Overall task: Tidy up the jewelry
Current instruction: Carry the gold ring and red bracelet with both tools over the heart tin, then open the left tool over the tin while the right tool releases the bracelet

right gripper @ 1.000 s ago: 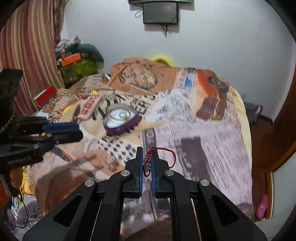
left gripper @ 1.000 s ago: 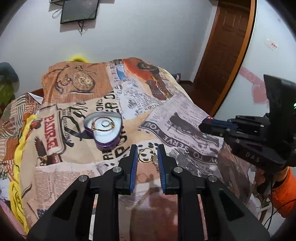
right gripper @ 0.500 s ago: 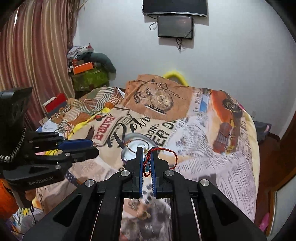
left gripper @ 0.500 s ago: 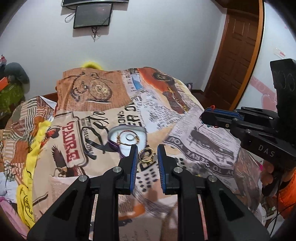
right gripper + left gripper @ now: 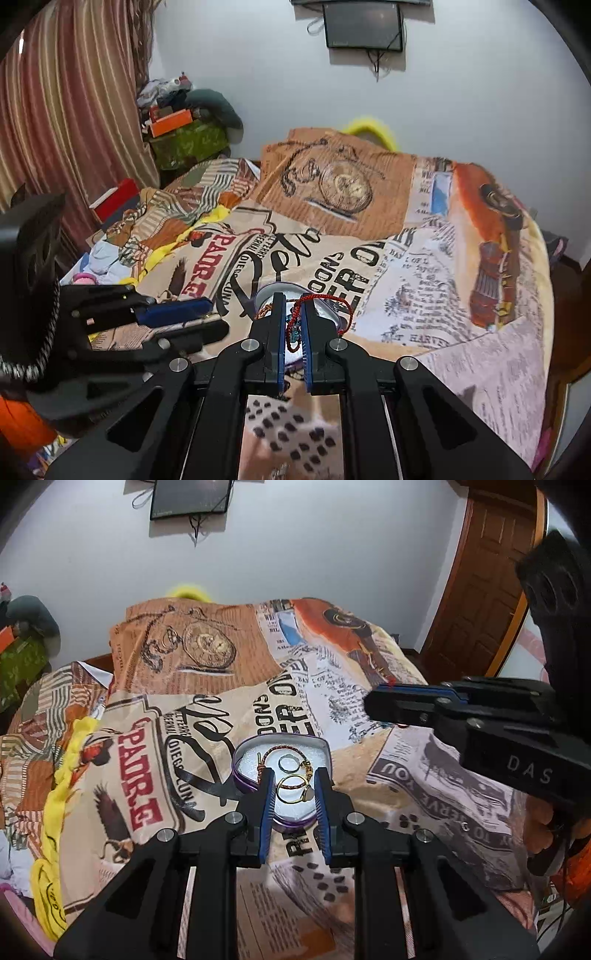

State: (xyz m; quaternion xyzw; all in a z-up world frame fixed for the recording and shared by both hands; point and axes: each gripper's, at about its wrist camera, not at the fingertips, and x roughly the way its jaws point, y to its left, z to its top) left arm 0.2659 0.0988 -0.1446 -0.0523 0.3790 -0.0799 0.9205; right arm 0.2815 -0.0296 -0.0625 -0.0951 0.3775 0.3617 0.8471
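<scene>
A purple heart-shaped jewelry box [image 5: 243, 771] with a white lining sits on the printed bedspread. It holds a braided bracelet [image 5: 266, 755] and a silver ring [image 5: 287, 763]. My left gripper [image 5: 293, 794] is shut on gold rings with a pale stone [image 5: 295, 794], held just above the box's near edge. My right gripper [image 5: 293, 325] is shut on a red cord bracelet [image 5: 325, 301], hovering over the same box [image 5: 330, 312]. The right gripper [image 5: 373, 701] shows in the left wrist view, to the right of the box. The left gripper [image 5: 207, 314] shows at the left of the right wrist view.
The patchwork bedspread [image 5: 184, 657] covers the bed. A yellow cloth [image 5: 55, 812] lies along its left side. A wooden door [image 5: 484, 572] stands at the right. Clutter and a green bundle [image 5: 188, 144] sit by the striped curtain [image 5: 66, 110]. A dark screen [image 5: 364, 26] hangs on the wall.
Both grippers have moved forward toward the heart-shaped box, which now lies right under their tips. Each still holds its jewelry.
</scene>
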